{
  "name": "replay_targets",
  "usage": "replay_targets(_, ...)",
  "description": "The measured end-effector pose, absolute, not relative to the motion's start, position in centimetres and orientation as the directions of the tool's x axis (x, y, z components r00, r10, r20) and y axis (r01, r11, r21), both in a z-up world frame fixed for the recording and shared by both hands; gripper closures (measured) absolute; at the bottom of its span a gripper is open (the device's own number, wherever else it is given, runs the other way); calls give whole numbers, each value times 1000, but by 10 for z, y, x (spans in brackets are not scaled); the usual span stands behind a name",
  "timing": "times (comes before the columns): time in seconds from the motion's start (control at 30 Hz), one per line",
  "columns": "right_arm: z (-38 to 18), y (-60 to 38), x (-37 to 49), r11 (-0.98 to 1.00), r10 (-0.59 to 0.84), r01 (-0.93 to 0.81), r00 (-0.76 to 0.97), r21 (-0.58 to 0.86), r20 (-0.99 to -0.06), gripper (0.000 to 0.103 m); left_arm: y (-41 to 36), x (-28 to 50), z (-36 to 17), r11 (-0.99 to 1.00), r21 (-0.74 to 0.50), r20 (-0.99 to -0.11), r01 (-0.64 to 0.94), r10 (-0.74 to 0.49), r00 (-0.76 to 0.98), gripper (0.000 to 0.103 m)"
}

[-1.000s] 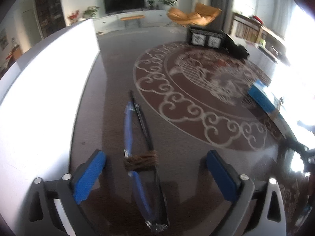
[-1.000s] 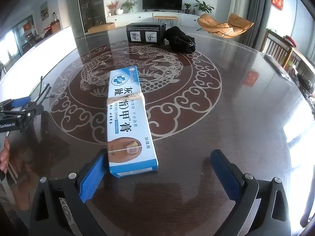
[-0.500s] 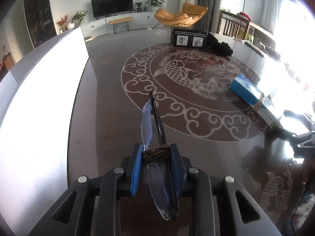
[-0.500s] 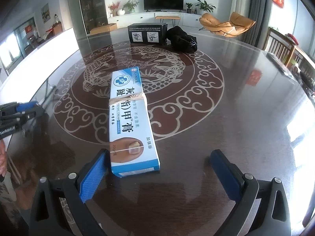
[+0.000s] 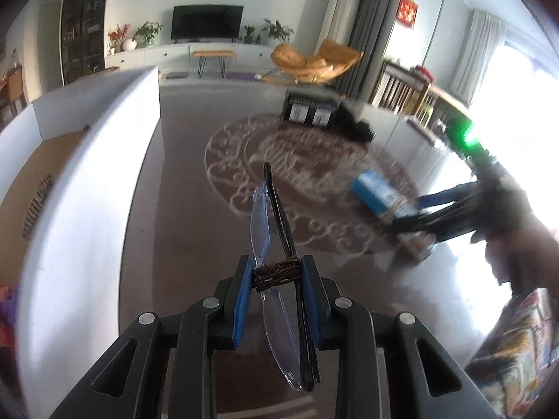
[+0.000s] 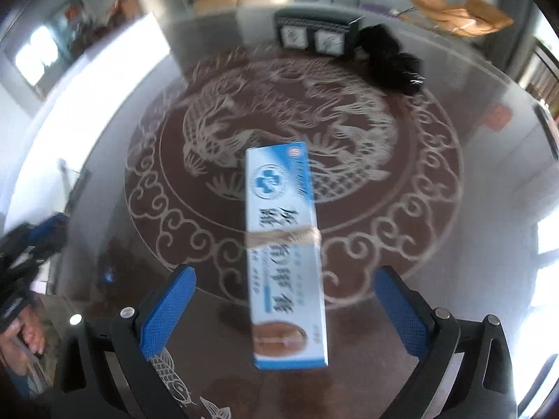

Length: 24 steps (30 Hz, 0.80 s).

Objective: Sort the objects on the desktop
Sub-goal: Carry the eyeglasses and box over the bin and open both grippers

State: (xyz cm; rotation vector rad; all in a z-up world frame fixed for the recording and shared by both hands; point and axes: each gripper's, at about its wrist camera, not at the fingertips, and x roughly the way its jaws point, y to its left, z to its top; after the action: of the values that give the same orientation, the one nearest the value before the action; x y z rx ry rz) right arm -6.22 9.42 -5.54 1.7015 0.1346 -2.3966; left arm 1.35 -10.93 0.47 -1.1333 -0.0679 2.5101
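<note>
Left gripper point(image 5: 277, 291): jaws clamped on the folded glasses point(image 5: 279, 269), its blue pads point(image 5: 244, 296) pressing the brown twine band point(image 5: 277, 274) wound round the middle. One second earlier the jaws stood wide with the glasses lying flat on the table point(image 5: 181, 181) between them; they had closed on the band by the half-second mark. The glasses are now lifted off the tabletop, and the view has swung up to take in more of the room.

Right gripper point(image 6: 283, 309): jaws wide apart and just narrowing, touching nothing. The blue-and-white ointment box point(image 6: 284, 255), banded with pale twine point(image 6: 283, 235), lies on the table's dragon medallion point(image 6: 279, 122) and now extends lengthwise between the two pads point(image 6: 164, 310); a second earlier it lay against the left pad only. The picture is blurred by motion.

Surroundings: a black box point(image 6: 316, 36) and a black bundle point(image 6: 391, 61) sit unmoved at the far side of the table. In the left wrist view the right gripper point(image 5: 440, 209) appears at the right, over the ointment box point(image 5: 377, 197).
</note>
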Motion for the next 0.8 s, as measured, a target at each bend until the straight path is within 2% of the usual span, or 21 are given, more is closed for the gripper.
replay_targets(0.03, -58, 89, -64, -974, -79, 225, -306, 8, -949, 30, -111, 16, 10, -924, -202, -704, -326, 368, -607, 75)
replay_targets(0.07, -62, 88, -66, -976, -59, 217, -276, -2, -959, 60, -113, 19, 16, -923, -205, -696, -326, 372, -614, 75)
replay_targets(0.27, -47, 83, -50, -983, -63, 183, -315, 5, -947, 62, -142, 28, 41, -915, -266, -665, -303, 402, -630, 75)
replay_targets(0.5, 37, 47, -54, -968, -159, 244, -418, 58, -895, 62, -199, 37, 88, -915, -314, -603, -254, 399, -691, 75)
replay_targets(0.67, 93, -22, -65, -929, -302, 339, -471, 146, -829, 62, -256, 39, 114, -954, -245, -599, -175, 291, -746, 75)
replay_targets(0.8, 119, -101, -70, -861, -443, 452, -445, 232, -778, 62, -310, 29, 114, -979, -187, -638, -78, 181, -748, 75)
